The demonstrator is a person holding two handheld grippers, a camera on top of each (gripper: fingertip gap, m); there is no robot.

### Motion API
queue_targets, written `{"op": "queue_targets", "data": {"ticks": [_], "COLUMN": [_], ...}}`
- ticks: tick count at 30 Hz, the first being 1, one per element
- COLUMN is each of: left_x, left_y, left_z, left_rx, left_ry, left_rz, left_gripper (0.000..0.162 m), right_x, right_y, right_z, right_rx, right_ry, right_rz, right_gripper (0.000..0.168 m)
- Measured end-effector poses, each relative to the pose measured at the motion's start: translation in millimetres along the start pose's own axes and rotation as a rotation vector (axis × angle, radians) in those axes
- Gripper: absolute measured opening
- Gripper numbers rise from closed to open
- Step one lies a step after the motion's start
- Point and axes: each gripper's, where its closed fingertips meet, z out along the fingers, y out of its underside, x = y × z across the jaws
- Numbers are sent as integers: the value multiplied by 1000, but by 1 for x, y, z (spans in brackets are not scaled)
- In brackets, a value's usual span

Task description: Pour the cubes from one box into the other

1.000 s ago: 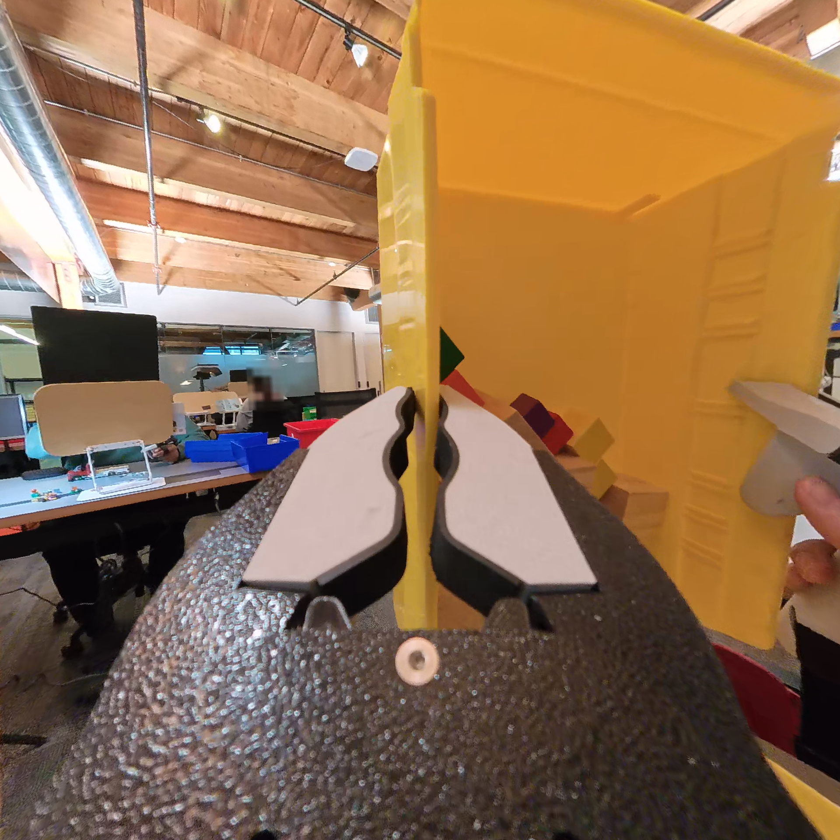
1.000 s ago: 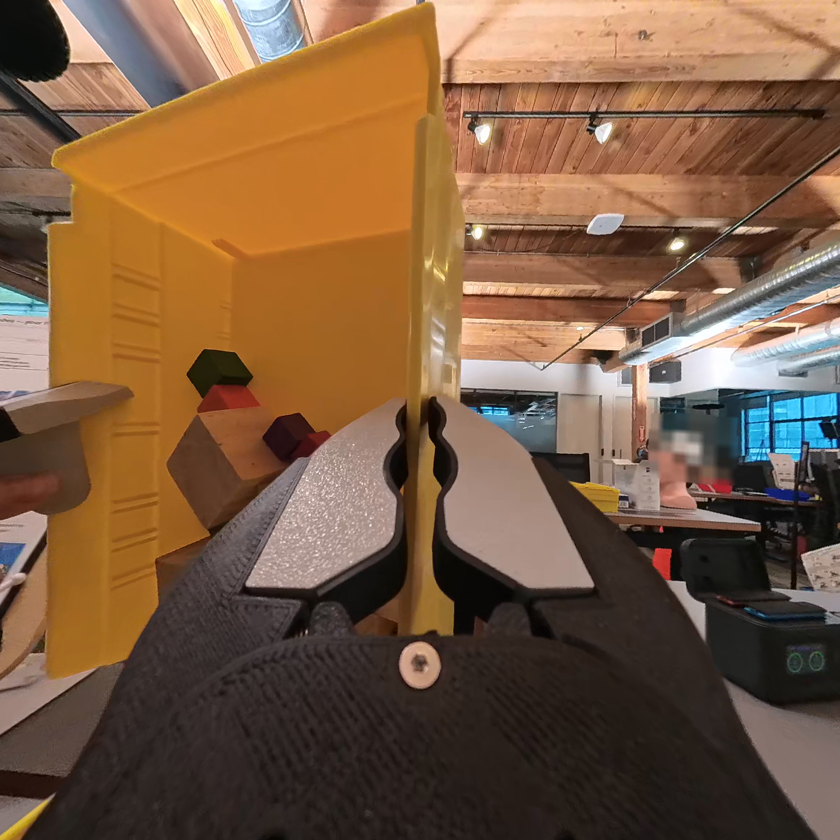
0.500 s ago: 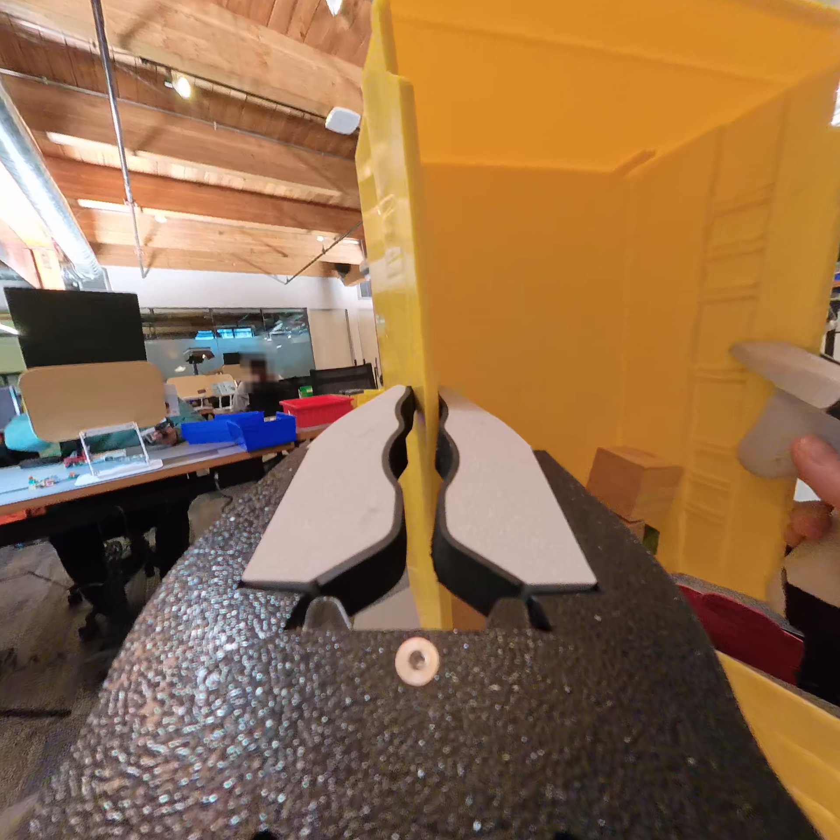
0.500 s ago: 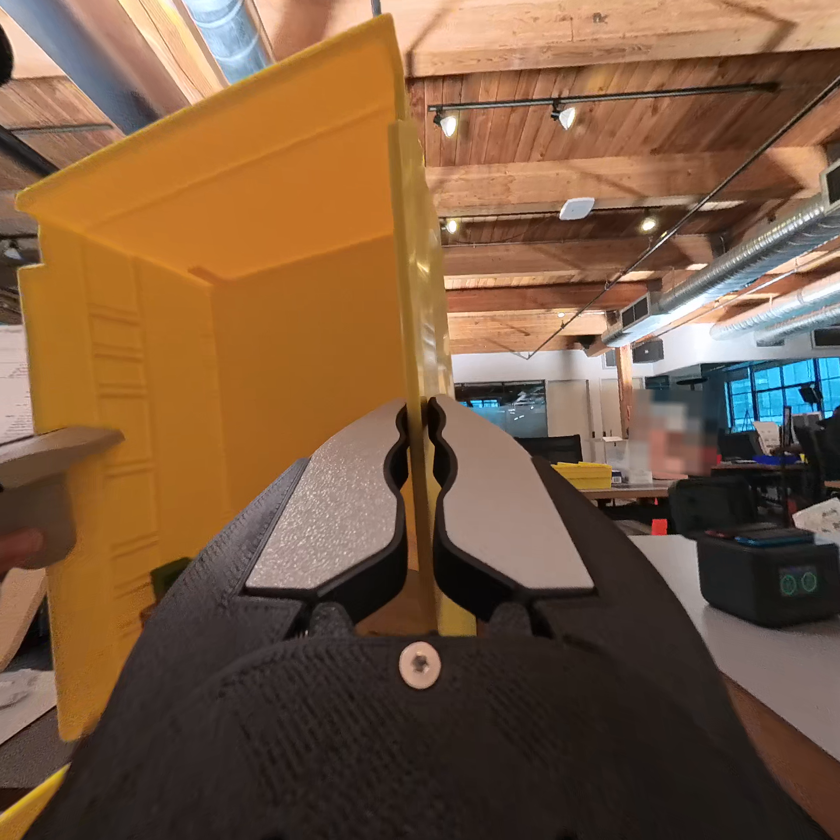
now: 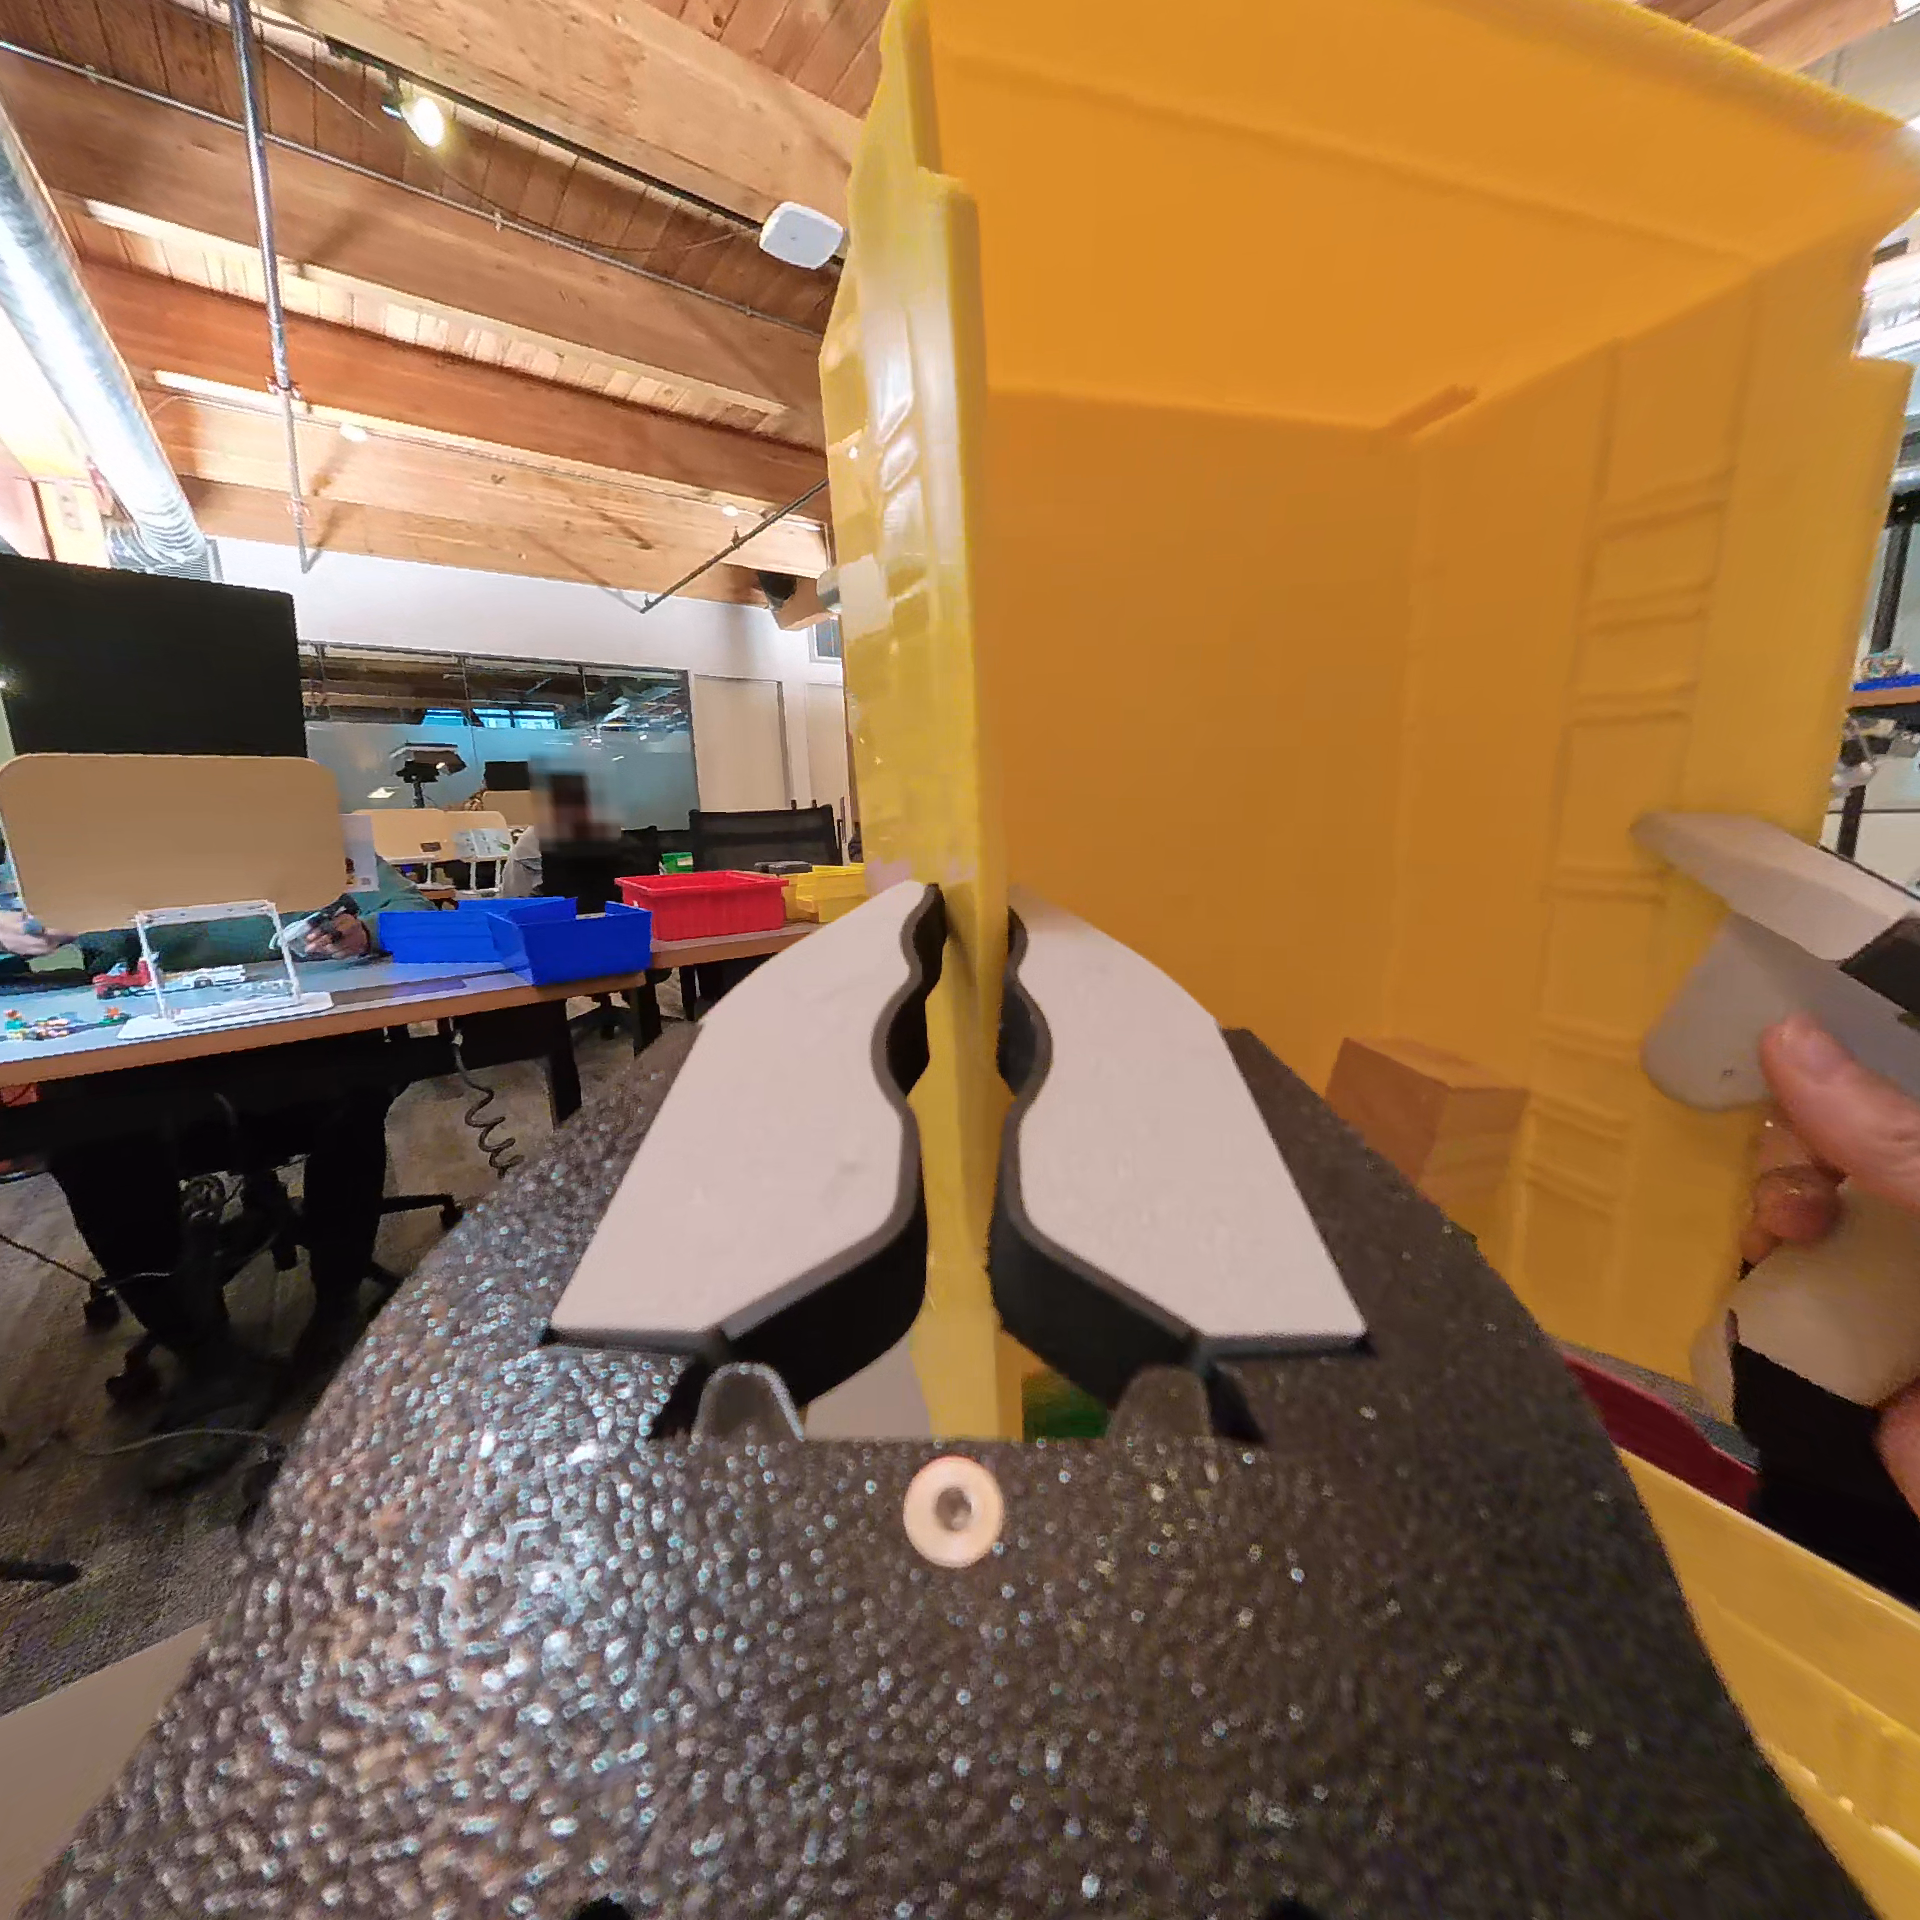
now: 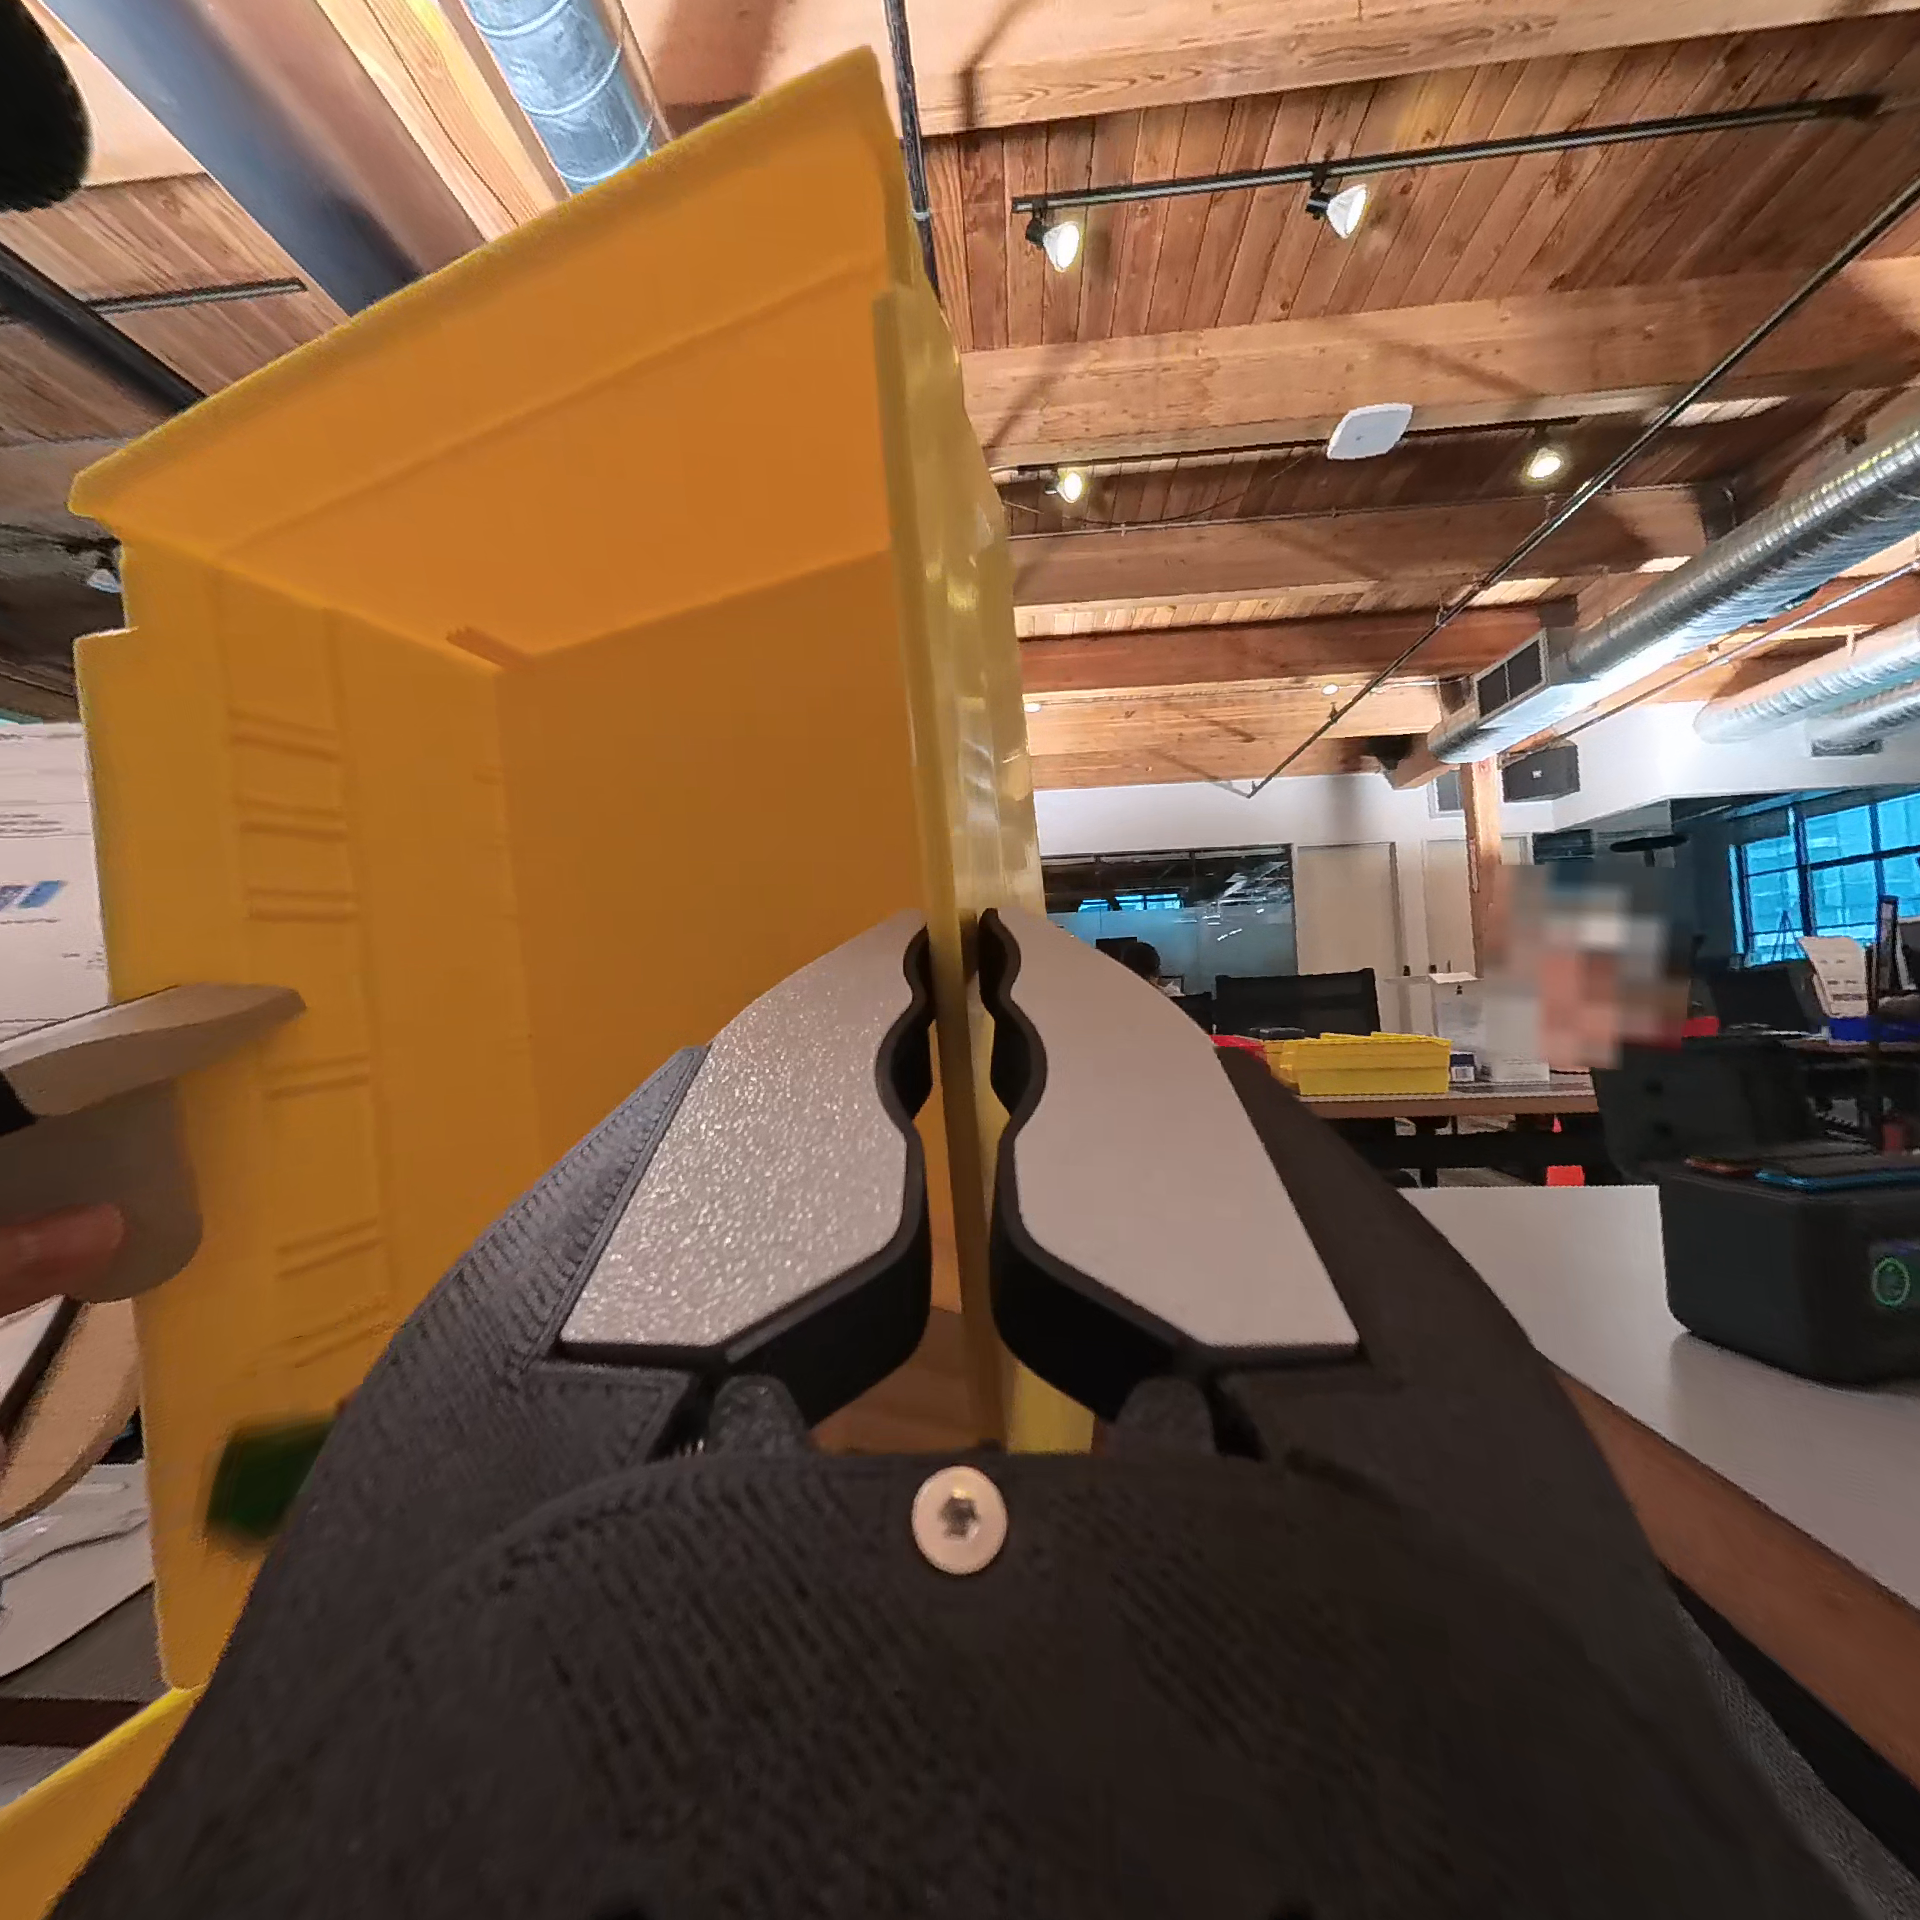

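A yellow box [image 5: 1195,727] is held tipped up on end, its open side facing me, and its inside is almost bare. My left gripper [image 5: 971,904] is shut on its left wall. My right gripper [image 6: 954,930] is shut on the opposite wall of the same box [image 6: 675,883], and it also shows at the right of the left wrist view [image 5: 1766,935]. A wooden block [image 5: 1423,1122] sits at the box's low end. A blurred green cube [image 6: 265,1475] is at the box's lower edge. A second yellow box [image 5: 1818,1683] lies below; the cubes in it are hidden.
A red shape [image 5: 1652,1423] lies under the held box. A black device [image 6: 1787,1268] stands on the grey table [image 6: 1558,1288] to the right. Farther off are desks with blue, red and yellow bins [image 5: 561,935] and seated people.
The pile of coloured cubes seen in the box a second ago has slid out of its low end. Only the wooden block and a green cube still show.
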Motion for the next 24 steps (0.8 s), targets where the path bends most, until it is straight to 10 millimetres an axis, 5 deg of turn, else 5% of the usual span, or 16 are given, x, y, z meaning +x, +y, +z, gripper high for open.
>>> {"op": "queue_targets", "data": {"ticks": [24], "left_x": [5], "left_y": [-40], "left_z": [-13], "left_rx": [94], "left_ry": [50], "left_rz": [-15], "left_gripper": [10], "right_x": [-15], "right_y": [-36], "right_z": [2], "right_rx": [88], "right_ry": [-23], "right_rz": [-15], "right_gripper": [6]}}
